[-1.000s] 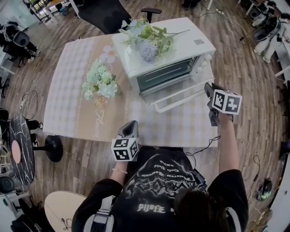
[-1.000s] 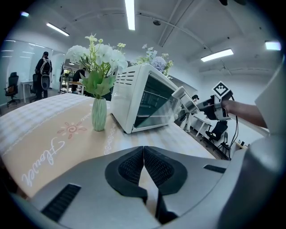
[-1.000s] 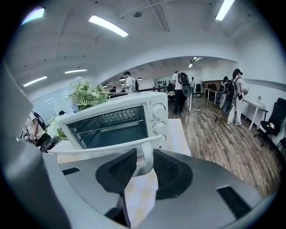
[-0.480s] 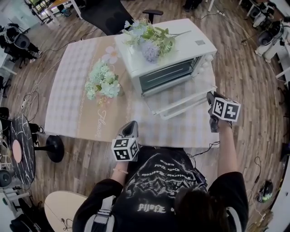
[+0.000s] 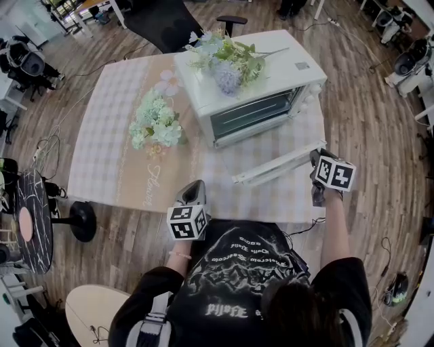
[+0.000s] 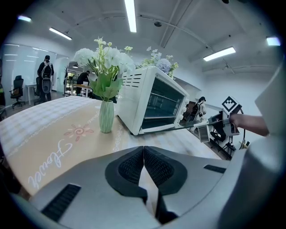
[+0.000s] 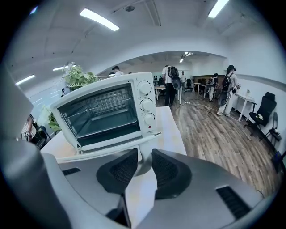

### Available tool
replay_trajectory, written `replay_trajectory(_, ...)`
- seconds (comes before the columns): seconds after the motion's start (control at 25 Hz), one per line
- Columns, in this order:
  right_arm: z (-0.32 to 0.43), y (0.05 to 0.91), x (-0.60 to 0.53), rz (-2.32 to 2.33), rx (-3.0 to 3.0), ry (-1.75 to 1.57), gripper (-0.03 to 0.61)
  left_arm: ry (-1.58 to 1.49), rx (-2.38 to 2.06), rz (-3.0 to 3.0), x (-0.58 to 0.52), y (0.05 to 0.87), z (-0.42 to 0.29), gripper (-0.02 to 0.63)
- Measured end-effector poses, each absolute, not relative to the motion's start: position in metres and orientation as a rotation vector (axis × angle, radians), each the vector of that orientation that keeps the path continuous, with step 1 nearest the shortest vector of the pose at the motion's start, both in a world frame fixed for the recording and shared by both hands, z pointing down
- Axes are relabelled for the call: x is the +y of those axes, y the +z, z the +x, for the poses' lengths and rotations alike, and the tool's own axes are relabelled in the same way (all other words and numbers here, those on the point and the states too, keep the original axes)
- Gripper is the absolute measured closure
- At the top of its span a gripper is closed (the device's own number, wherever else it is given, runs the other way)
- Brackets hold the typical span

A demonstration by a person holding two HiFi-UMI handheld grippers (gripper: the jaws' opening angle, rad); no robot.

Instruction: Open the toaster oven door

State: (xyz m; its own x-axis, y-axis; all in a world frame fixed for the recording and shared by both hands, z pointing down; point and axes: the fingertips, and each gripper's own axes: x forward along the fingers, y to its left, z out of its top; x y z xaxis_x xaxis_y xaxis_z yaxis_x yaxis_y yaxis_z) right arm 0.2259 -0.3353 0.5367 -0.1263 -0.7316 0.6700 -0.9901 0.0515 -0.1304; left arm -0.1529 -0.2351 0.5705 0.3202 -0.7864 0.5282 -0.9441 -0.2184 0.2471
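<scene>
A white toaster oven stands at the table's far right, its cavity showing. Its glass door hangs down almost flat toward me. My right gripper is at the door's right end. In the right gripper view the door's pale handle bar lies between the pads of my right gripper, which press on it, with the oven behind. My left gripper hovers at the table's near edge, shut and holding nothing; its pads meet. From there the oven stands ahead to the right.
A green vase of pale flowers stands left of the oven on the checked tablecloth. More flowers lie on the oven's top. An office chair stands behind the table, a dark round stand at the left. People stand far off.
The oven door has swung down from partly open to nearly flat. My right gripper has come down and toward me with the handle. The left gripper has stayed put.
</scene>
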Motion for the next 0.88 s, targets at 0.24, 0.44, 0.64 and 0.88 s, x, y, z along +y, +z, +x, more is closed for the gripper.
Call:
replay_trajectory(0.24, 0.230, 0.553, -0.329, 1.727, -1.882, 0.838, 0.474, 0.417, -1.519, 2.073, -0.242, 0.572, -0.151, 0.594)
replay_trajectory(0.44, 0.230, 0.557, -0.328, 1.736, -1.903, 0.830, 0.472, 0.436, -1.514, 2.084, -0.247, 0.572, -0.147, 0.594)
replay_trajectory(0.64, 0.233, 0.574, -0.321, 1.787, -1.946, 0.830, 0.474, 0.442, -1.525, 2.078, -0.250, 0.572, -0.148, 0.594)
replay_trajectory(0.88, 0.235, 0.585, -0.316, 1.847, -1.978, 0.768, 0.472, 0.441, -1.545, 2.050, -0.251, 0.573, -0.154, 0.594)
